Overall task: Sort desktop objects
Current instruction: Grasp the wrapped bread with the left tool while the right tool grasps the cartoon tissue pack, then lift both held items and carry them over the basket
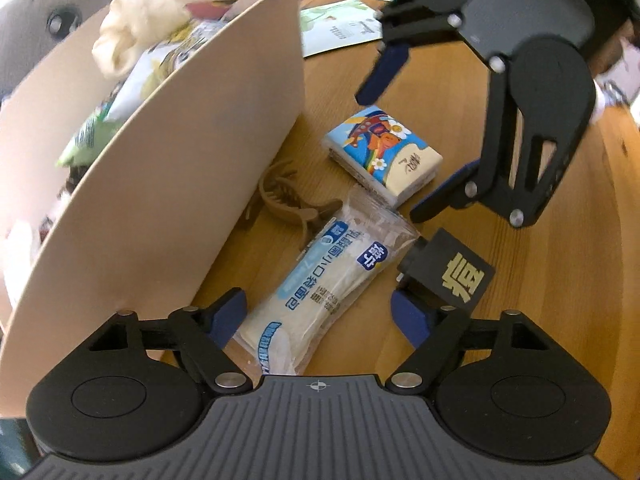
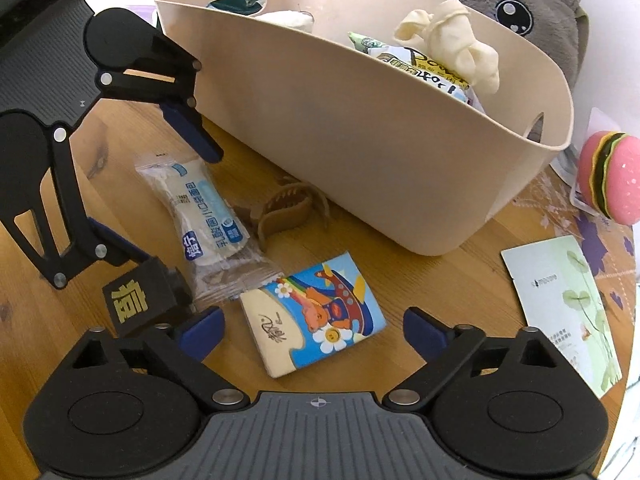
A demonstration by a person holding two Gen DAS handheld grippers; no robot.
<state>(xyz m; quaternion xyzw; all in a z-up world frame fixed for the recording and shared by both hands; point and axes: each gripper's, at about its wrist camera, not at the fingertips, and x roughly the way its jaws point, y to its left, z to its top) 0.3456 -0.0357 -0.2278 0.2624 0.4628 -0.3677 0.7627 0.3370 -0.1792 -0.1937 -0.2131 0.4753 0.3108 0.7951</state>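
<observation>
A wrapped bread snack (image 1: 336, 280) (image 2: 204, 224) lies on the wooden table between the open fingers of my left gripper (image 1: 322, 316) (image 2: 160, 204). A tissue pack with a cartoon plane (image 1: 384, 156) (image 2: 316, 312) lies between the open fingers of my right gripper (image 2: 312, 330) (image 1: 404, 148). A brown hair claw (image 1: 286, 200) (image 2: 286, 206) lies beside the beige basket (image 1: 200, 160) (image 2: 380, 140). A black box with a gold character (image 1: 448, 272) (image 2: 142, 298) sits by my left gripper's right finger. Neither gripper holds anything.
The basket holds snack packs and a cream cloth bundle (image 2: 452, 44). A grey plush (image 2: 520, 4) sits behind it. A pink burger toy (image 2: 612, 176) and a leaflet (image 2: 564, 308) (image 1: 340, 26) lie on the table to the right in the right wrist view.
</observation>
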